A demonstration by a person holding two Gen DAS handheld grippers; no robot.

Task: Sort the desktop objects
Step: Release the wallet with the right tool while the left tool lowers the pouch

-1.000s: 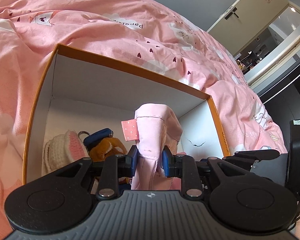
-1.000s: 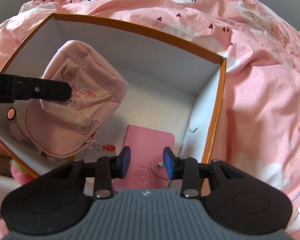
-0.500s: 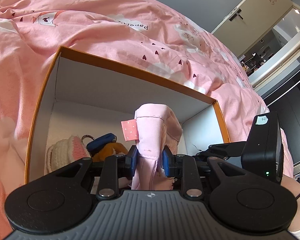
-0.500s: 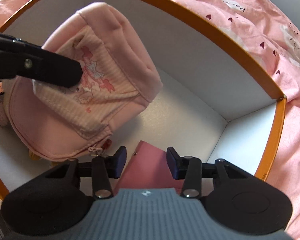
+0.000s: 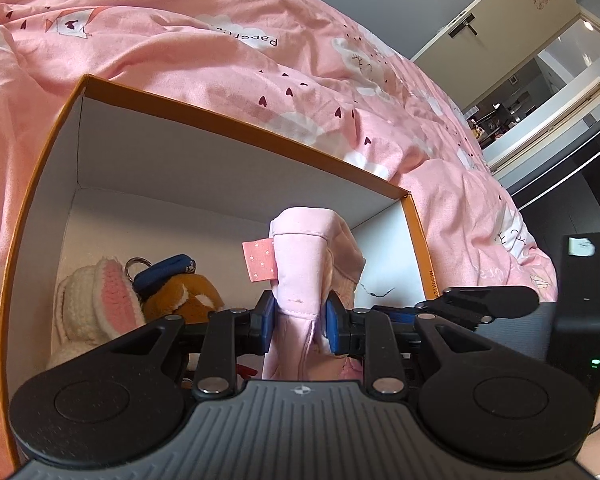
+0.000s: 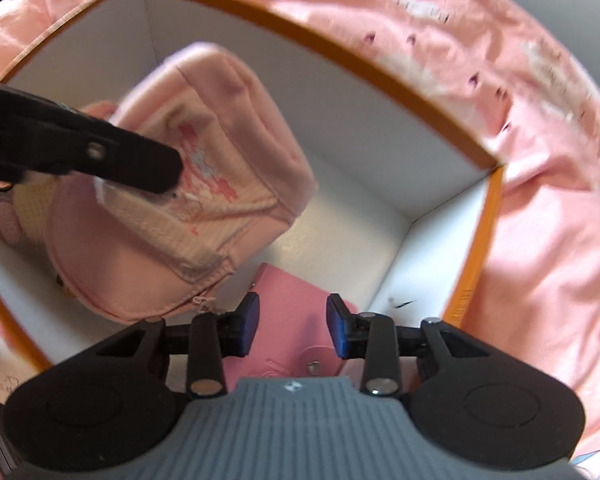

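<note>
my left claw (image 5: 297,322) is pinched tight on a seam fold of the pink fabric pouch (image 5: 312,264), holding it inside the orange-rimmed white box (image 5: 236,128) on the bed, near the middle of the box floor. the pouch is soft and light; it sags below the pads, so a grip on the stitched edge suits it better than the loose cloth. my right claw (image 6: 293,326) hovers over the pink wallet (image 6: 296,300) lying in the box's right near corner, its jaws closing with nothing pressed between them. the wallet looks flat and fairly stiff, best taken across its narrow edges. a crocheted bunny (image 5: 96,300) and brown plush keychain (image 5: 184,294) sit against the left wall.
</note>
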